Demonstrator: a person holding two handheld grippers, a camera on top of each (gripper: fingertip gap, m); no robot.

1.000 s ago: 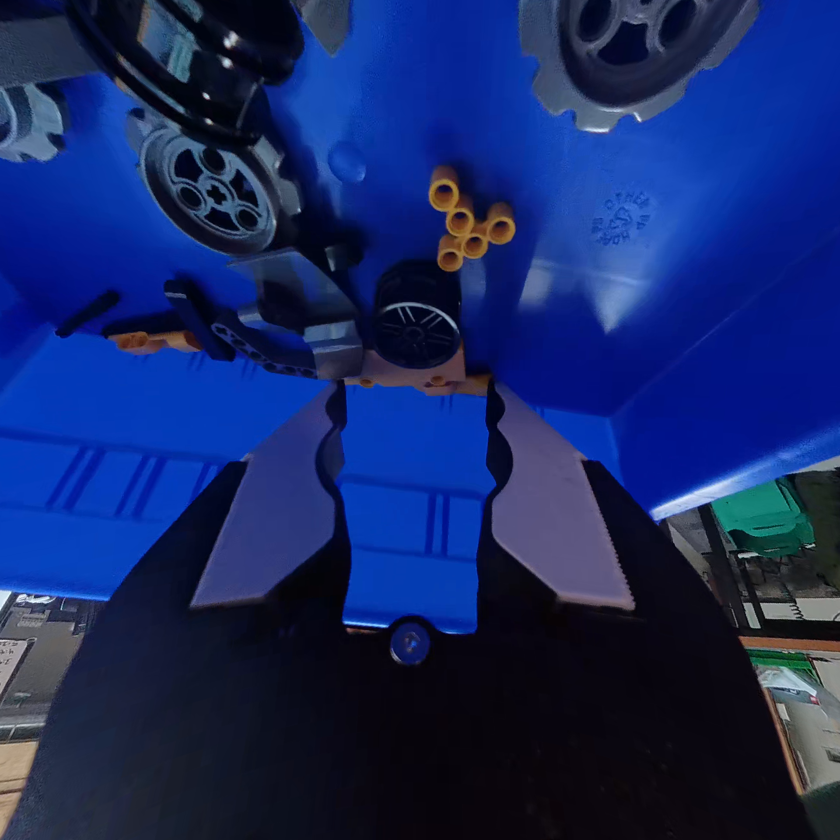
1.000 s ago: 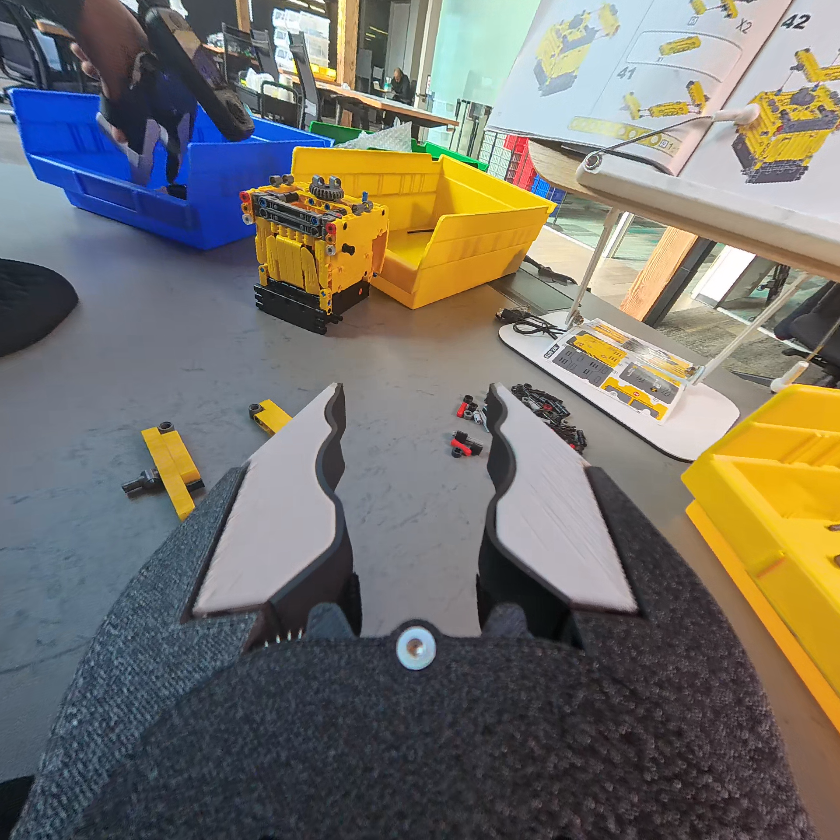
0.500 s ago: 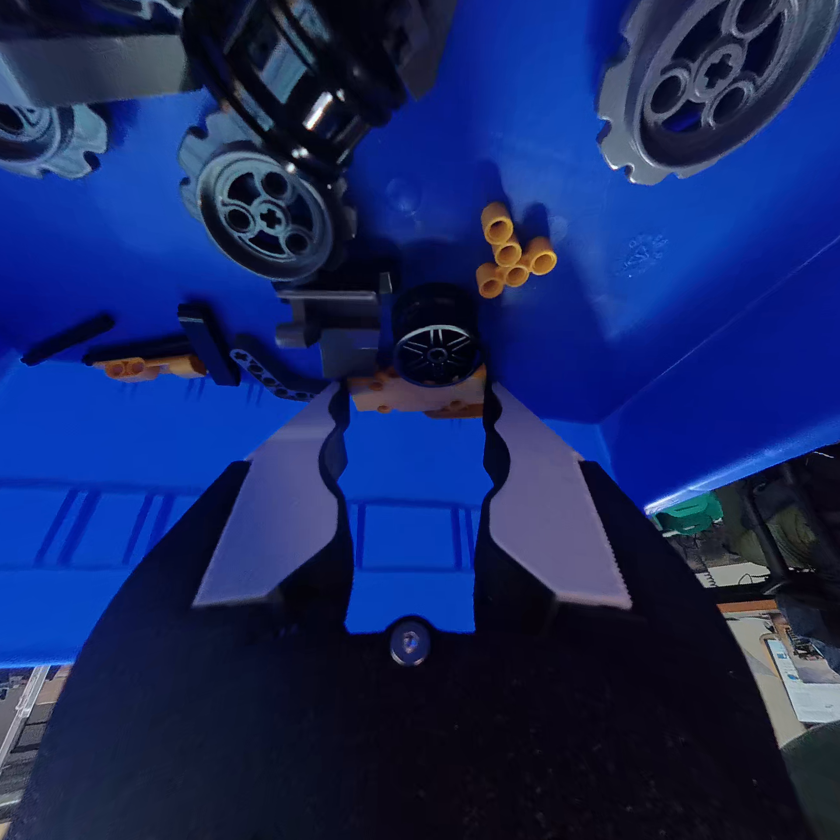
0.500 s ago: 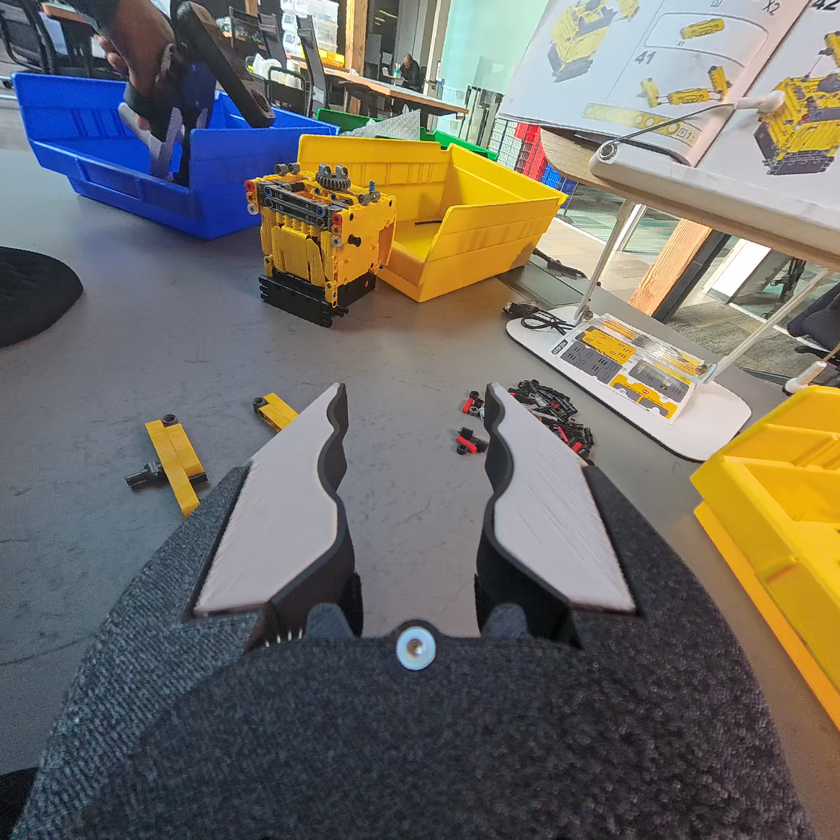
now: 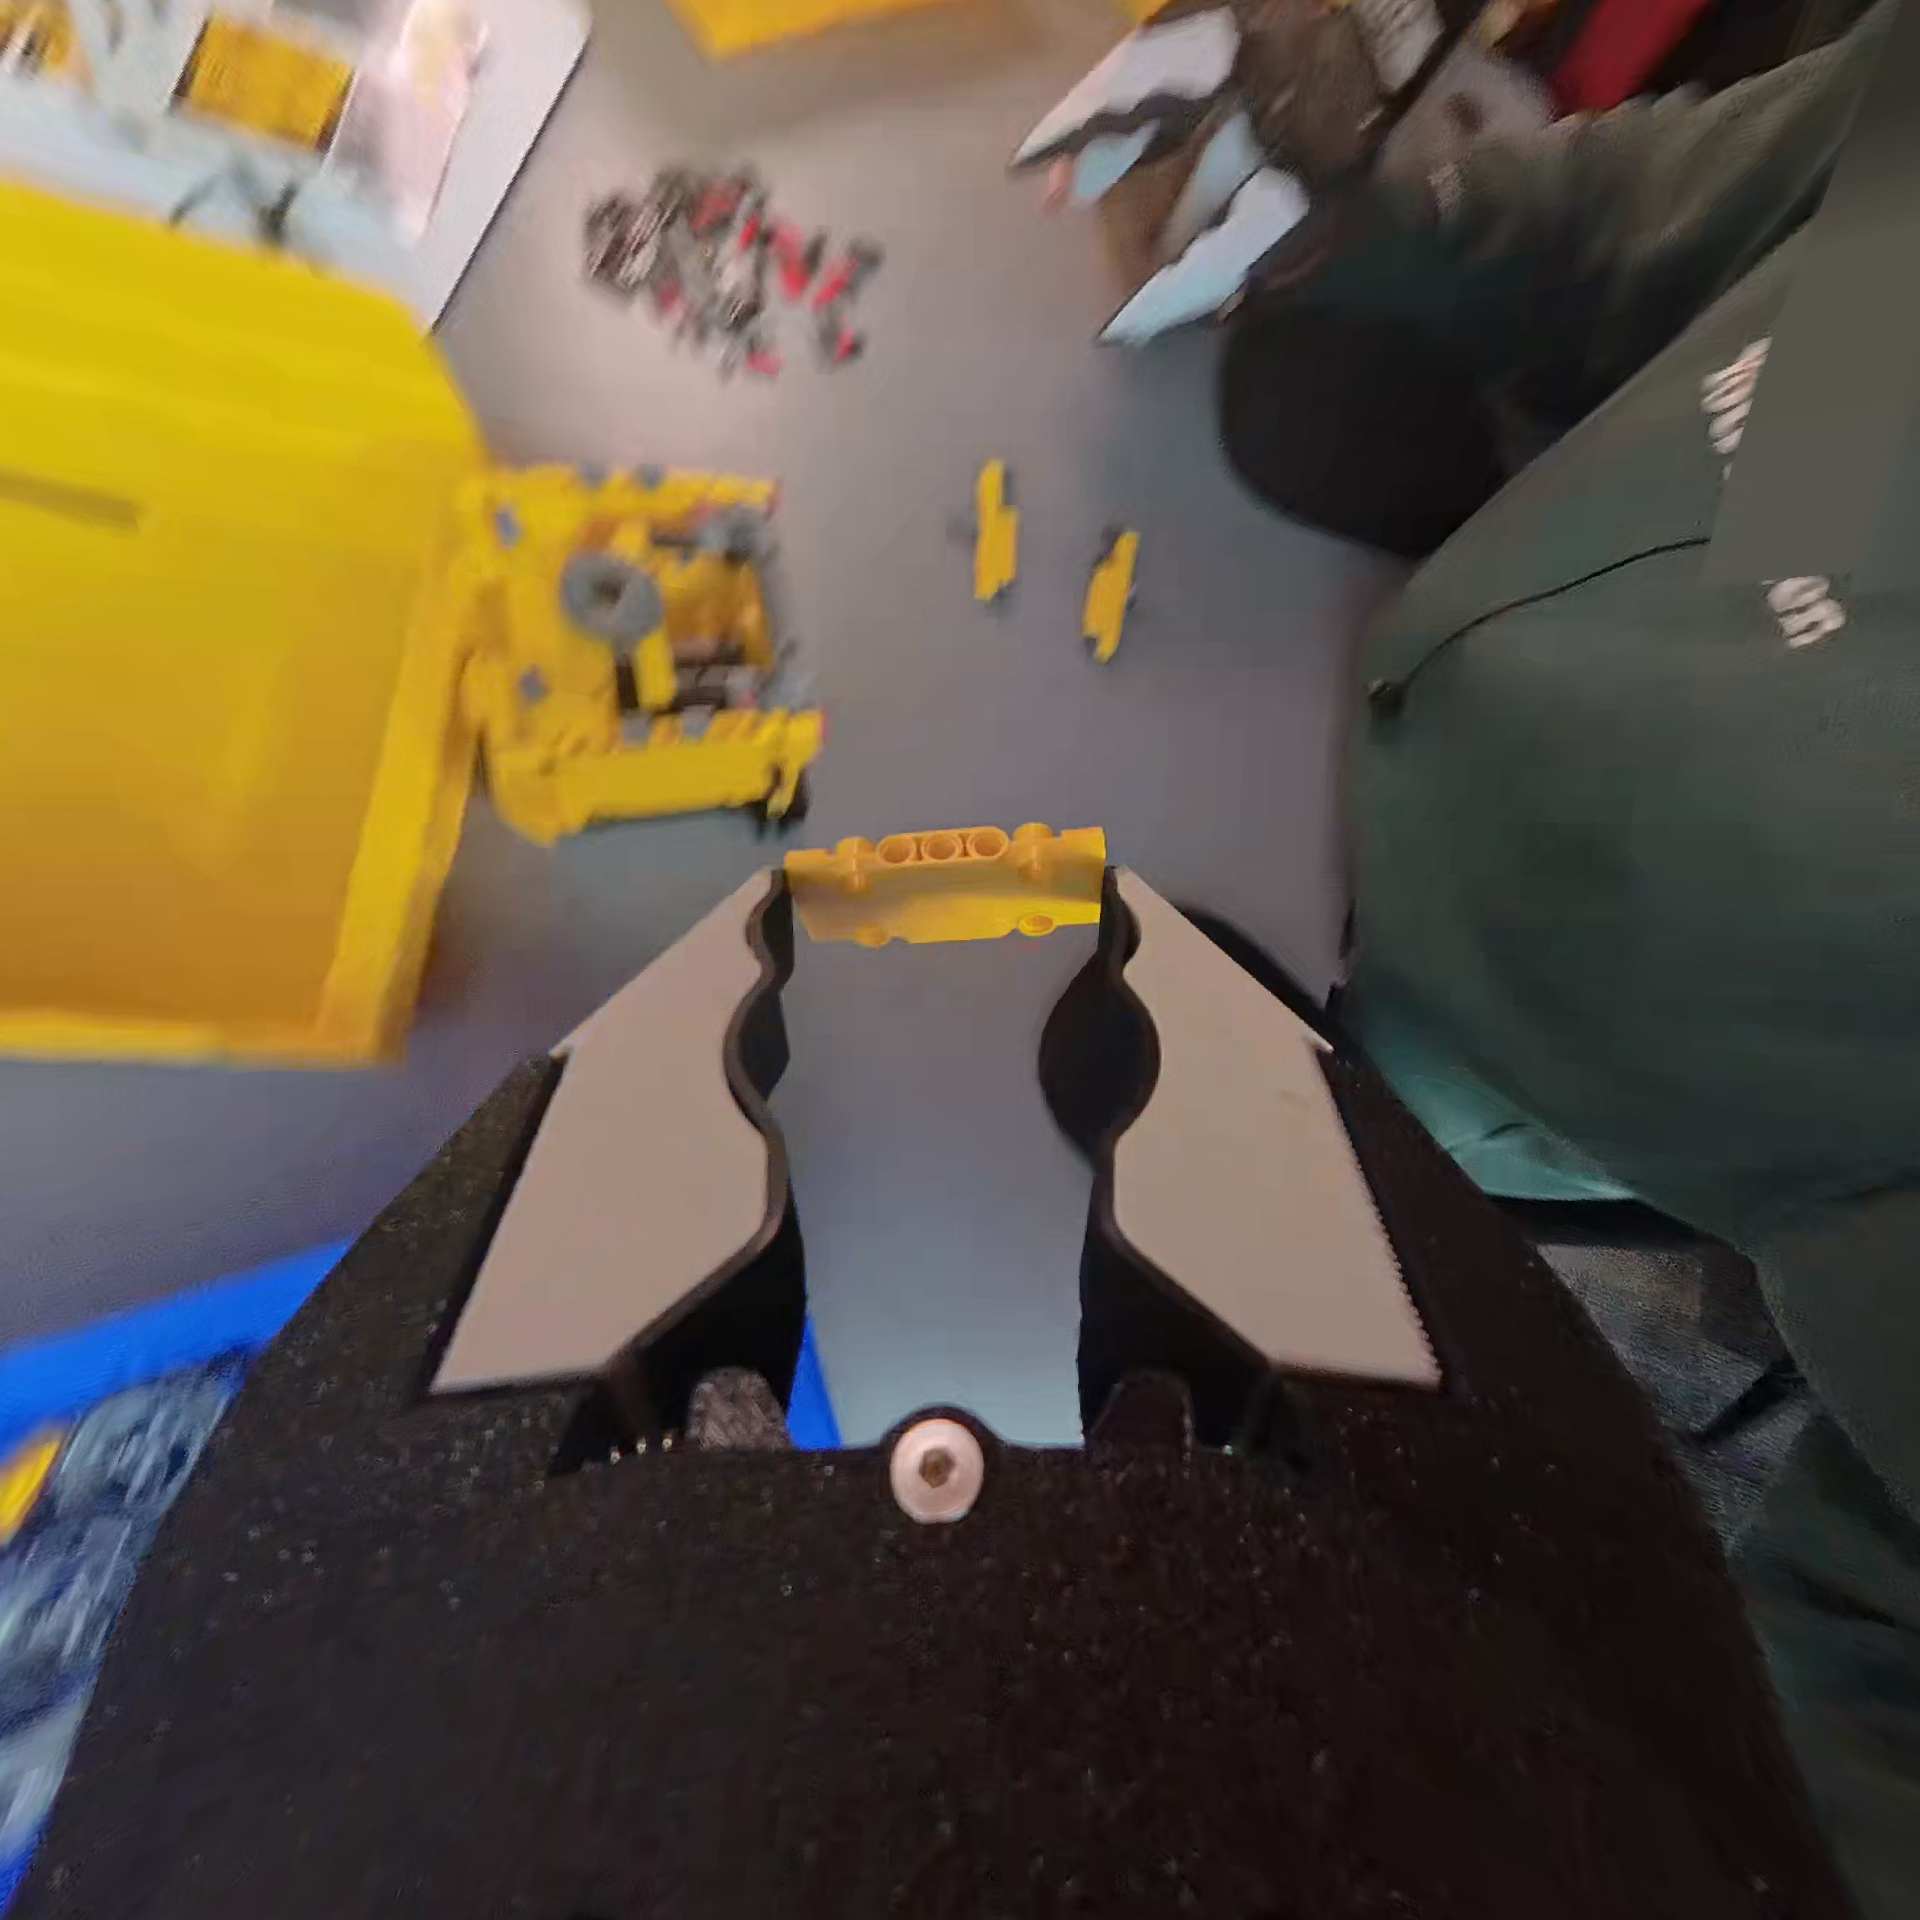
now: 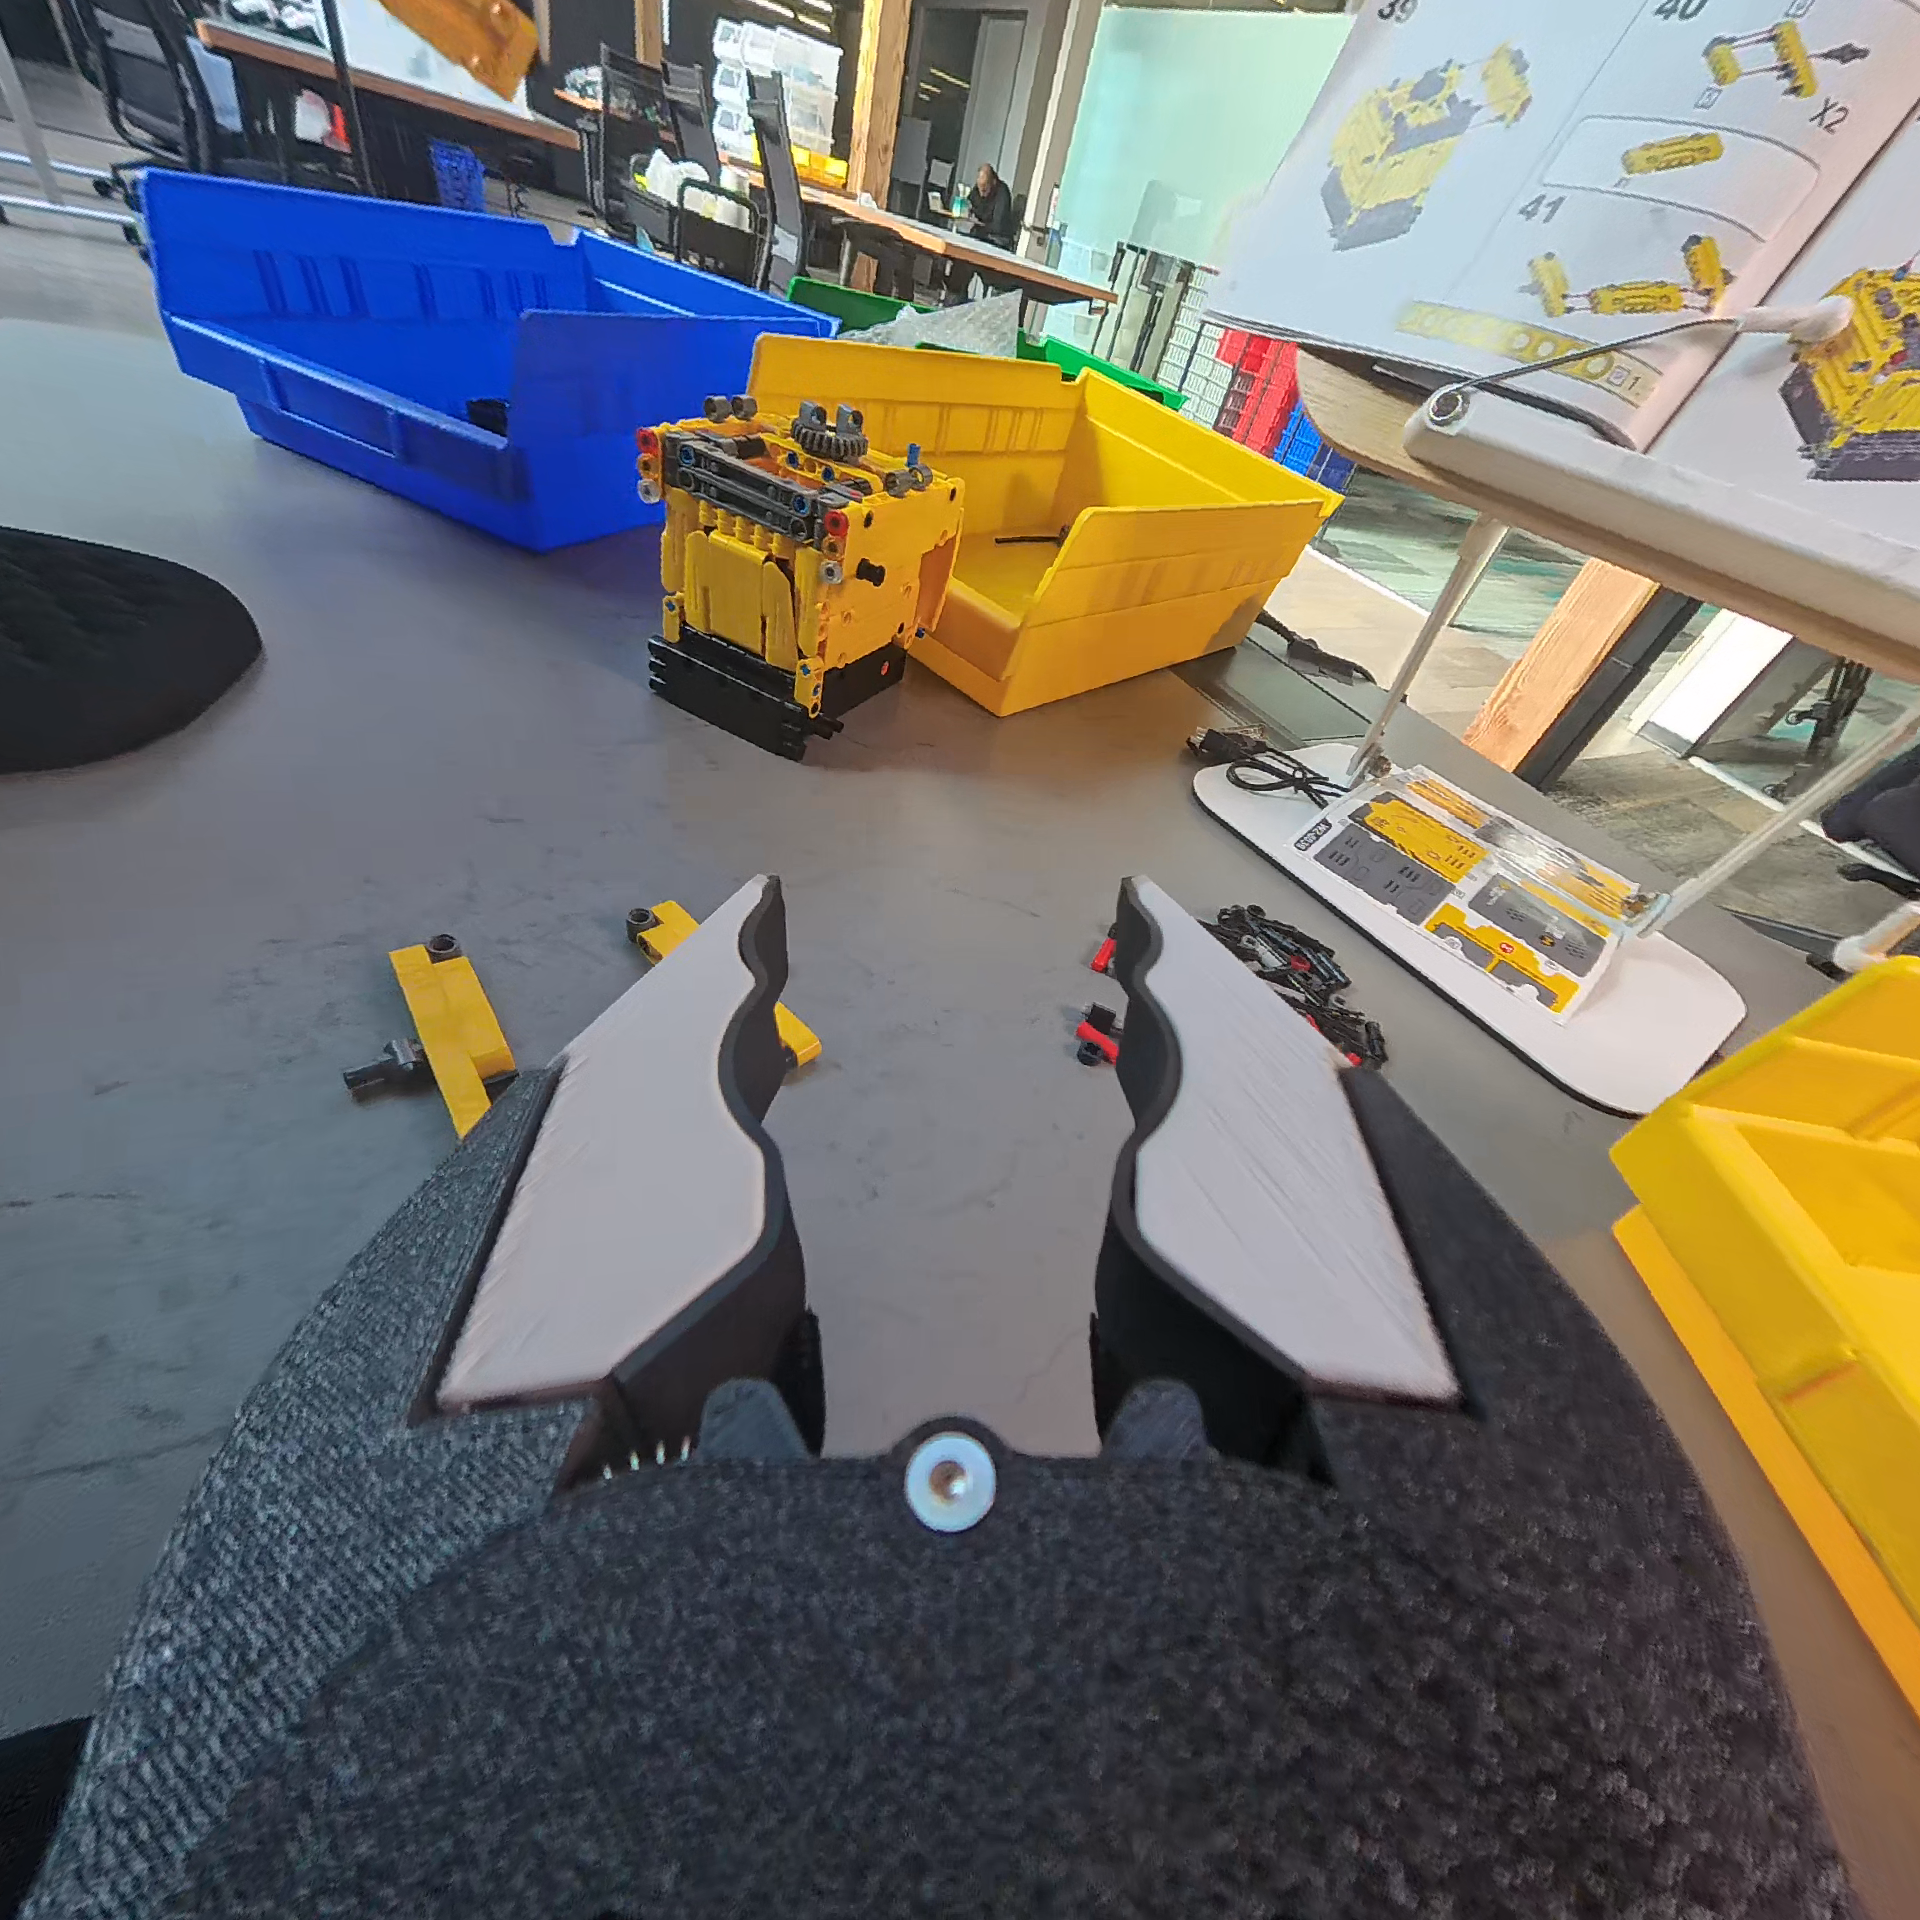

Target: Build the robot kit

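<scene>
A: Left wrist view: a yellow brick (image 5: 943,885) is seen clamped between the tips of the left gripper (image 5: 943,894), raised above the counter (image 5: 935,665). No fitting is shown.

B: And the right gripper (image 6: 948,914)?

A: Its jaws are spread wide and nothing is held; it is kept low over the counter. The model (image 6: 795,566) is stood by the yellow bin (image 6: 1091,540) and blue bin (image 6: 416,343). Loose yellow pieces (image 6: 447,1013) and black pins (image 6: 1288,961) are scattered just ahead.
</scene>
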